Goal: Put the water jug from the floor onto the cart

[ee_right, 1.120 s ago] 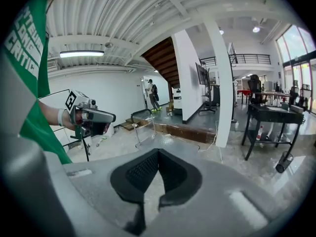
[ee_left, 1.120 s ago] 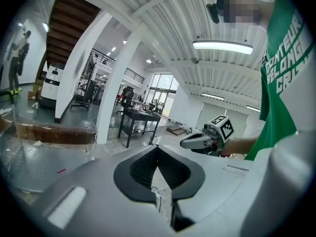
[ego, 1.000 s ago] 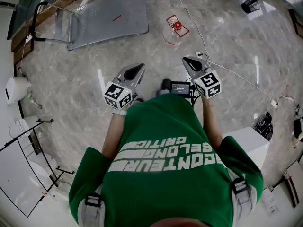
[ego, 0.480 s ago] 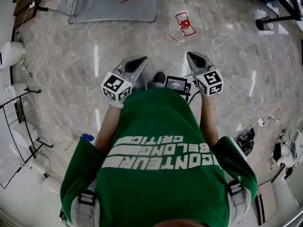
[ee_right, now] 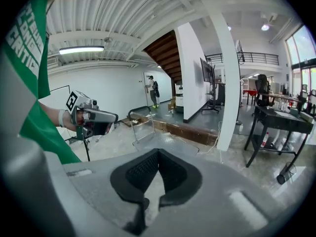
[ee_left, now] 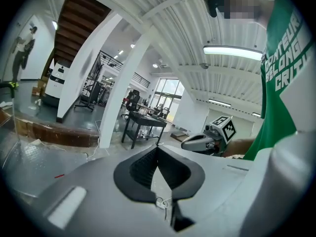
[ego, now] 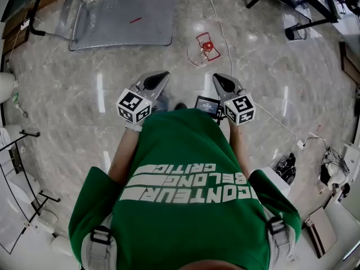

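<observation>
As they hover, left claw [ego: 164, 74], right claw [ego: 216, 77] closed, empty

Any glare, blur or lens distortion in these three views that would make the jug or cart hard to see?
Head view: sharp, strong fisheye bend, bright glare streaks on the glossy floor, yet the jug and cart are readable. Left gripper view: dark round edges, ceiling lamp blown out. Right gripper view: same round edges, evenly lit, no motion blur.
</observation>
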Action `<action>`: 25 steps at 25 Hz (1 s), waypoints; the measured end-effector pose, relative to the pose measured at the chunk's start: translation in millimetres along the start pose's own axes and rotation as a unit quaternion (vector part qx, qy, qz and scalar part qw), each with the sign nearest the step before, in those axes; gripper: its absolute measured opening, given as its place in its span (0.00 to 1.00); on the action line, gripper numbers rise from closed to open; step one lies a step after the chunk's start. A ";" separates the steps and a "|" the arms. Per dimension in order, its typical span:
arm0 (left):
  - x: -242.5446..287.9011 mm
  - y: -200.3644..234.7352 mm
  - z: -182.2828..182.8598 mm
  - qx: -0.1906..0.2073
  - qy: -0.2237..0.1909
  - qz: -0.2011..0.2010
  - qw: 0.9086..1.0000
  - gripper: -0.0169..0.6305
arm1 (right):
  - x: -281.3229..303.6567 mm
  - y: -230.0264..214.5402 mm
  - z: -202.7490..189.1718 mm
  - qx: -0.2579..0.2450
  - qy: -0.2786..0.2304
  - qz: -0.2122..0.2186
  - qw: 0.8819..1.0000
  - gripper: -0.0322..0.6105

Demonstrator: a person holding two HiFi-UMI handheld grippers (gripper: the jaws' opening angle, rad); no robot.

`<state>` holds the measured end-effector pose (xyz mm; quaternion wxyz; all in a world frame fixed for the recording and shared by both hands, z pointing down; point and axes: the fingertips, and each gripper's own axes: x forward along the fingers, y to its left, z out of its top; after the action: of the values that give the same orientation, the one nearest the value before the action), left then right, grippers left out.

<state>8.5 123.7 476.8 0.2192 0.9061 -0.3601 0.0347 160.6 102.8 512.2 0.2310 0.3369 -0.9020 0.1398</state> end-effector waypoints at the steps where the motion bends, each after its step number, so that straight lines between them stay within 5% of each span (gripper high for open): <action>1: 4.2 4.7 7.0 0.003 -0.005 -0.007 1.000 0.04 | 3.1 -3.0 2.1 0.000 0.005 -0.006 1.000 0.04; 13: 2.2 54.3 30.0 -0.001 -0.014 -0.060 0.998 0.04 | 51.8 -3.6 42.3 -0.021 0.024 -0.039 0.999 0.04; 25: -11.6 89.6 16.8 -0.015 -0.010 -0.074 0.997 0.04 | 68.8 22.6 20.3 -0.044 0.075 -0.071 0.994 0.04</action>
<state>-61.5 66.3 492.5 0.2312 0.9271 -0.2950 0.0037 93.0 73.7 527.8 0.3217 0.3785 -0.8612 0.1078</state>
